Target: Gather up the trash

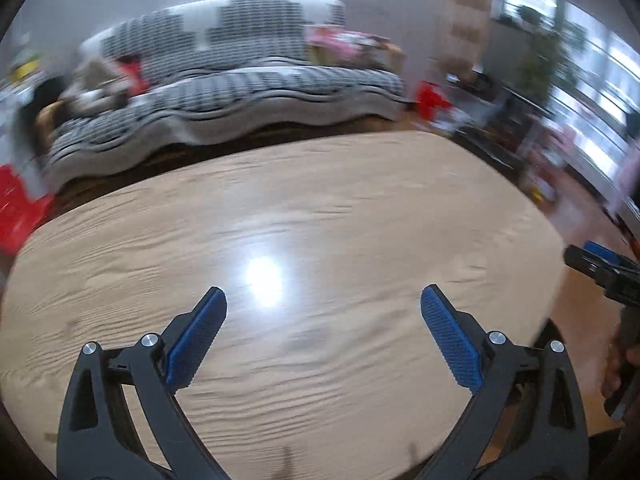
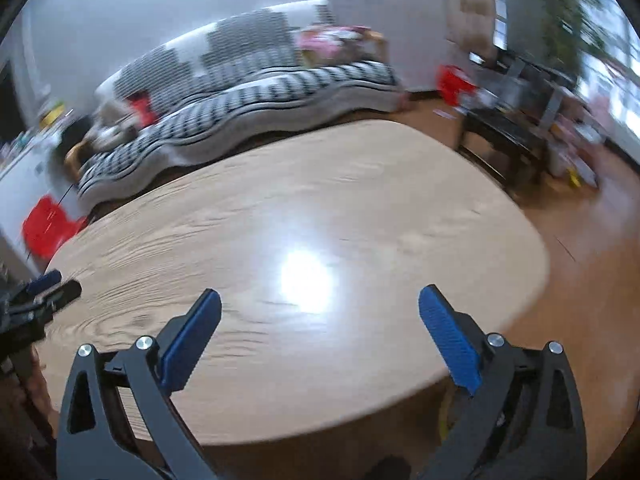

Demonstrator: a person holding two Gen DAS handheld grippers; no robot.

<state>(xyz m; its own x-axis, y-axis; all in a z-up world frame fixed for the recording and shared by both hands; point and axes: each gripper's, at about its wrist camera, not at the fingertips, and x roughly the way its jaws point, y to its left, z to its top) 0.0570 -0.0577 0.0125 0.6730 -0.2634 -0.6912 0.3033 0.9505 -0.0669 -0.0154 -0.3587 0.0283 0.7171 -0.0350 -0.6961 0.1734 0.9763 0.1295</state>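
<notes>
Both views are blurred by motion. My left gripper (image 1: 323, 296) is open above a light wooden table (image 1: 360, 184), with nothing between its blue pads. My right gripper (image 2: 319, 298) is open too, over the same table (image 2: 380, 168) near its right end, and holds nothing. The tip of the right gripper (image 1: 596, 258) shows at the right edge of the left wrist view. At the left edge of the right wrist view the left gripper (image 2: 46, 286) shows. No piece of trash shows on the tabletop in either view.
A sofa (image 1: 248, 88) with a black-and-white patterned cover runs behind the table, with clutter at its left end. Red objects (image 1: 16, 208) sit at the left and another (image 2: 454, 78) by the far wall. A dark low stand (image 2: 508, 128) and plants by the windows are on the right.
</notes>
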